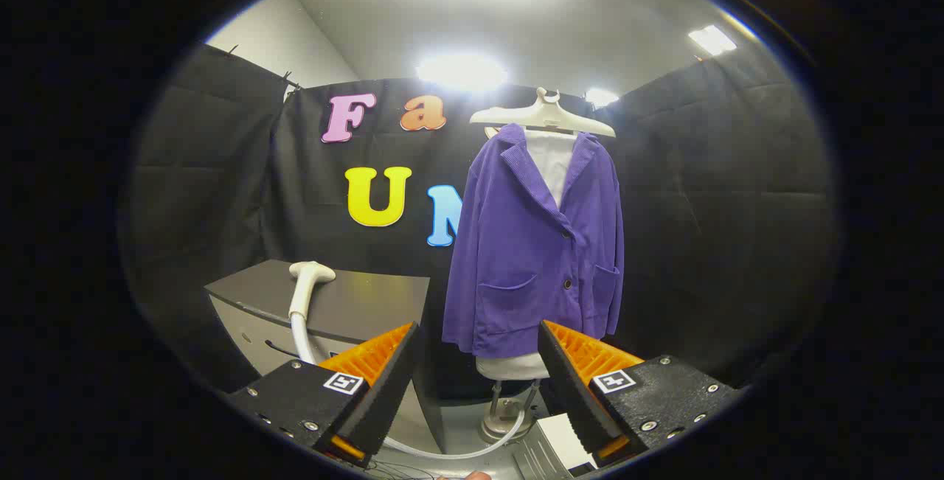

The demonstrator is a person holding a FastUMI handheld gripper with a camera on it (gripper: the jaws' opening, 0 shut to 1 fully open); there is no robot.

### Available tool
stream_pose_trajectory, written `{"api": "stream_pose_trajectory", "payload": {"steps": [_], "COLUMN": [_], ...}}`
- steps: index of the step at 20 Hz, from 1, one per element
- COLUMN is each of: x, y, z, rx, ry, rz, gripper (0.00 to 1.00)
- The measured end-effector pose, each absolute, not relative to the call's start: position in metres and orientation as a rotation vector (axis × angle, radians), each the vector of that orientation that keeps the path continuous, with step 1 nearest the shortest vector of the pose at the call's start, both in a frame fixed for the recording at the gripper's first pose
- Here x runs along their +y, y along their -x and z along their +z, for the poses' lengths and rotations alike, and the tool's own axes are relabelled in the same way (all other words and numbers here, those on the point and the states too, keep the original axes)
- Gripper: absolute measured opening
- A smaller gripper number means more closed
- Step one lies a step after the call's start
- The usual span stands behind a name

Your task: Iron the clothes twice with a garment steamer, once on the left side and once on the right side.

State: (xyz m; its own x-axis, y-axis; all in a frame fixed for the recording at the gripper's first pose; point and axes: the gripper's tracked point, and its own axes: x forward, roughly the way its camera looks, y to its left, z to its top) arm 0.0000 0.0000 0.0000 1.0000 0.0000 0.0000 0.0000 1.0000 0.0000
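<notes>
From my remote station I read the jaws as released: the two fingers [383, 380] stand wide apart with nothing between them, and the gripper [479, 380] holds nothing. Directly beneath the fingers, a pale hose [450, 453] curves across the floor, and a white box-shaped unit [564, 444] sits just beside the right finger; I cannot tell what that unit is. Just ahead of the gap between the fingers stands a metal stand base [505, 421] on the grey floor [472, 410]. Ahead of the left finger is a dark cabinet with a flat tabletop [369, 299]. The garment steamer head [310, 277] lies on that tabletop near its left end, with its white handle hanging over the front edge and the hose running down the cabinet face toward the floor. Beyond the fingers, slightly to the right of the gap, a purple jacket [535, 244] hangs upright on a dress form, over a white inner garment [552, 159] that shows at the collar. The jacket is buttoned, with two patch pockets on its lower front. A cream hanger [544, 115] sits at its shoulders. The steamer head and the jacket are well apart. Black cloth walls [730, 229] close the booth behind, and ceiling lights [461, 71] glare above.
</notes>
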Motion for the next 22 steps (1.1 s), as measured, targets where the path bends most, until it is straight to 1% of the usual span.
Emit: {"api": "stream_pose_trajectory", "payload": {"steps": [17, 22], "x": [0.005, 0.02], "y": [-0.003, 0.001], "z": [0.006, 0.017], "rx": [-0.019, -0.041], "ry": [0.003, 0.014], "rz": [-0.006, 0.064], "gripper": [0.96, 0.96]}}
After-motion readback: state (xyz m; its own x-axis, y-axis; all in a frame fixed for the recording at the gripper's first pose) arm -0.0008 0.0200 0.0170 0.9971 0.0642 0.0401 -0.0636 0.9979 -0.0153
